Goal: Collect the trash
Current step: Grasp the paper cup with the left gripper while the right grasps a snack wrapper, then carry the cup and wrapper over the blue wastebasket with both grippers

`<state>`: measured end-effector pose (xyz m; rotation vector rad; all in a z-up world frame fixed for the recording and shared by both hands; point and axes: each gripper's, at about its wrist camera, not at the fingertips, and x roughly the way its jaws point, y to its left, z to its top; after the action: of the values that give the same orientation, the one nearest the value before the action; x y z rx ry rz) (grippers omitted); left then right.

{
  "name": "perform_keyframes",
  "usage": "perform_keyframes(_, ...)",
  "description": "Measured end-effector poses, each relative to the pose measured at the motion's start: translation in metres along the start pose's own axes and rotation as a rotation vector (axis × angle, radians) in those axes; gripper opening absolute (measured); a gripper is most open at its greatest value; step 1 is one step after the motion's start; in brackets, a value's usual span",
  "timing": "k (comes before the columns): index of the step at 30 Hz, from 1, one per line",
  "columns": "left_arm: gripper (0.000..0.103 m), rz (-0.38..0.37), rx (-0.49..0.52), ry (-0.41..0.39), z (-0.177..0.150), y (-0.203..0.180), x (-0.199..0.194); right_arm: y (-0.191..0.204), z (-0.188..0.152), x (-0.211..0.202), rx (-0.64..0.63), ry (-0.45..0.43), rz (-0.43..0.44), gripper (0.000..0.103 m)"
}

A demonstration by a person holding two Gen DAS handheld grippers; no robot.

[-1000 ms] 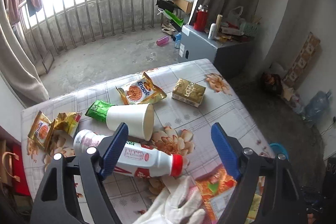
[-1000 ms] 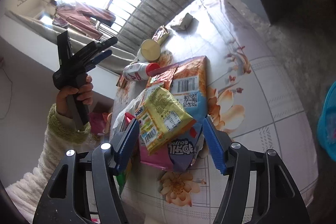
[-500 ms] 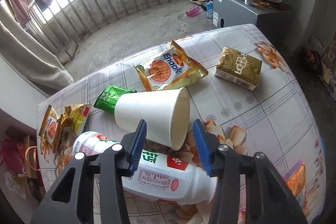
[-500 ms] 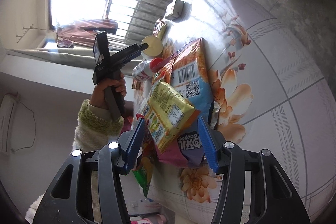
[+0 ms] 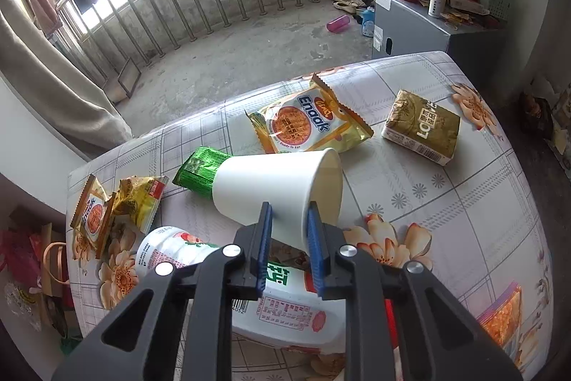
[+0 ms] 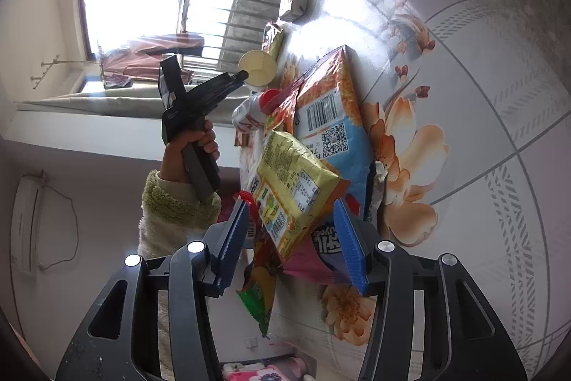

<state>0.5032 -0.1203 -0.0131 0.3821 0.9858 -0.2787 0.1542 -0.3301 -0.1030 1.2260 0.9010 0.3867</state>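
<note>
My left gripper [image 5: 288, 215] is shut on the side of a white paper cup [image 5: 274, 188] that lies on its side on the flowered table [image 5: 464, 202]. A white bottle with a red cap [image 5: 285, 302] lies just below it. In the right wrist view the left gripper [image 6: 246, 74] touches the cup [image 6: 257, 71]. My right gripper [image 6: 291, 220] is shut on a yellow snack wrapper [image 6: 292, 181] held over a pile of wrappers [image 6: 332, 116].
An Enaok packet [image 5: 303, 124], a gold box [image 5: 421, 127], a green wrapper [image 5: 200, 166] and small yellow packets [image 5: 117, 202] lie on the table. A grey cabinet [image 5: 410, 27] stands behind. A bag with handles [image 5: 50, 266] sits off the left edge.
My left gripper moved forward and down and closed from wide open onto the paper cup. My right gripper tilted further while keeping the yellow wrapper.
</note>
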Motion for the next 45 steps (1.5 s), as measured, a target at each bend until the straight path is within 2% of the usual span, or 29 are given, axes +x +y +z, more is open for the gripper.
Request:
perform_keyframes(5, 0.008, 0.01, -0.005, -0.045, -0.001, 0.007, -0.01, -0.005, 0.001, 0.003, 0.026, 0.005, 0.014, 0.046)
perform_keyframes(11, 0.003, -0.003, -0.049, -0.094, -0.005, 0.027, -0.026, -0.016, 0.003, 0.007, 0.056, 0.007, 0.012, 0.044)
perform_keyframes(19, 0.002, -0.094, -0.089, -0.171, -0.019, 0.037, -0.063, -0.03, 0.011, 0.016, 0.1, 0.017, 0.025, 0.044)
perform_keyframes(24, 0.002, -0.162, -0.111, -0.204, -0.033, 0.04, -0.086, -0.028, 0.019, 0.029, 0.097, 0.025, 0.002, 0.044)
perform_keyframes(33, 0.002, -0.224, -0.118, -0.238, -0.054, 0.043, -0.115, -0.027, 0.018, 0.039, 0.098, 0.035, -0.031, 0.018)
perform_keyframes(45, 0.002, -0.255, -0.155, -0.322, -0.076, 0.061, -0.167, -0.004, 0.006, 0.009, 0.039, -0.009, 0.082, 0.009)
